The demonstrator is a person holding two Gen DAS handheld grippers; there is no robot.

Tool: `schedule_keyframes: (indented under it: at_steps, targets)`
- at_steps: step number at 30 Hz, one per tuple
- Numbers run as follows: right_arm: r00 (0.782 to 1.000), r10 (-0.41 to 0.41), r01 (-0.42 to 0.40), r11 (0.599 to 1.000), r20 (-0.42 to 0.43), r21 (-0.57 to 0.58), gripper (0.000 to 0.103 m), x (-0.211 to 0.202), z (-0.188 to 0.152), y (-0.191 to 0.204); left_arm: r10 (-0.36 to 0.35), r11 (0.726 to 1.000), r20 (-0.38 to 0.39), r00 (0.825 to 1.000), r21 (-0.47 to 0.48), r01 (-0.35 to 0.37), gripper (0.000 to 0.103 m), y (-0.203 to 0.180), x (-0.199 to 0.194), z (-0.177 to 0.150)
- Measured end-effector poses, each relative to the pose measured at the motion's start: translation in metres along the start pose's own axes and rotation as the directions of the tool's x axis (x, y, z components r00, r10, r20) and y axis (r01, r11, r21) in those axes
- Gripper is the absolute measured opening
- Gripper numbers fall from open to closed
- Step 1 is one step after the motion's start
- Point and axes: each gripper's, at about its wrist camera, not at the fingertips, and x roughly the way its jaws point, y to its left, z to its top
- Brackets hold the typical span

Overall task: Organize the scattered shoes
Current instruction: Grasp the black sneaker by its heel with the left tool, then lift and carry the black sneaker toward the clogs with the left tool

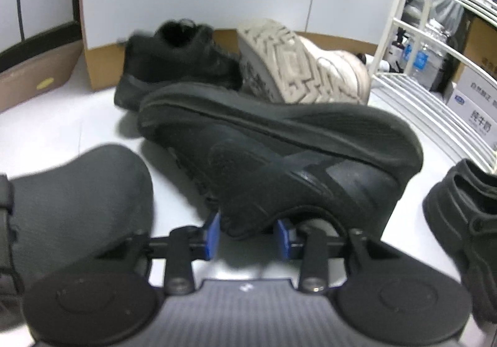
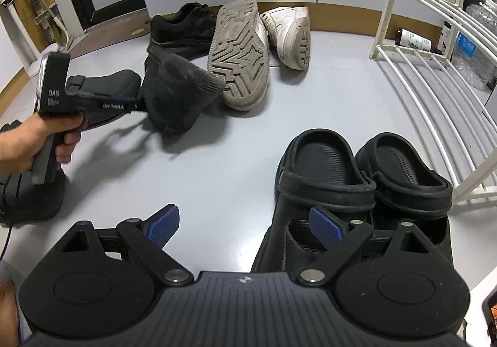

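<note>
Right wrist: black clogs (image 2: 363, 173) beside white rack (image 2: 435, 74), beige sneakers (image 2: 242, 55) behind.

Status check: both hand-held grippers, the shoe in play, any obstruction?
Left hand-held gripper shut on black mesh sneaker, tipped sole-up. Right hand-held gripper open over black rubber clogs. Beige-soled white sneaker close beside it.
</note>
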Motion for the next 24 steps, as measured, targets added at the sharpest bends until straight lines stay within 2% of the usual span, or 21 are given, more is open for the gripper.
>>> schedule_keyframes:
  at_steps: [3, 7, 9, 17, 18, 19, 20, 22, 24]
  targets:
    - [1.0, 0.002, -0.003, 1.0, -0.004, -0.006, 0.094, 0.0, 0.0, 0.001, -0.001, 1.0, 0.04, 0.999, 0.005, 0.001, 0.032, 0.001, -0.006, 0.007]
    - [1.0, 0.005, -0.005, 1.0, -0.008, -0.008, 0.094, 0.001, 0.0, 0.001, -0.025, 0.999, 0.051, 0.998, 0.04, 0.023, 0.025, -0.002, -0.011, 0.011]
    - [1.0, 0.005, -0.005, 1.0, -0.007, -0.011, 0.094, 0.001, 0.0, 0.002, -0.043, 0.999, 0.061, 0.997, 0.027, 0.042, 0.021, 0.0, -0.016, 0.011]
    - [1.0, 0.013, -0.013, 1.0, -0.015, -0.014, 0.094, 0.003, 0.001, 0.003, -0.094, 0.996, 0.062, 0.994, 0.015, 0.093, 0.019, -0.005, -0.021, 0.016]
    - [1.0, 0.013, -0.014, 1.0, -0.014, -0.015, 0.094, 0.003, 0.001, 0.004, -0.102, 0.995, 0.065, 0.993, 0.008, 0.102, 0.016, -0.004, -0.023, 0.017]
    - [1.0, 0.013, -0.014, 1.0, -0.013, -0.015, 0.094, 0.003, 0.001, 0.004, -0.107, 0.994, 0.067, 0.992, 0.001, 0.107, 0.004, -0.004, -0.024, 0.017]
    - [1.0, 0.014, -0.014, 1.0, -0.011, -0.013, 0.094, 0.002, 0.002, 0.004, -0.122, 0.992, 0.07, 0.99, -0.019, 0.124, 0.0, -0.002, -0.026, 0.018]
    - [1.0, 0.016, -0.016, 1.0, -0.009, -0.006, 0.094, 0.002, 0.001, 0.003, -0.154, 0.986, 0.07, 0.986, -0.047, 0.157, 0.0, 0.0, -0.032, 0.018]
    - [1.0, 0.016, -0.016, 1.0, -0.011, -0.005, 0.094, 0.003, 0.001, 0.003, -0.162, 0.987, 0.061, 0.985, -0.013, 0.163, 0.0, -0.005, -0.035, 0.017]
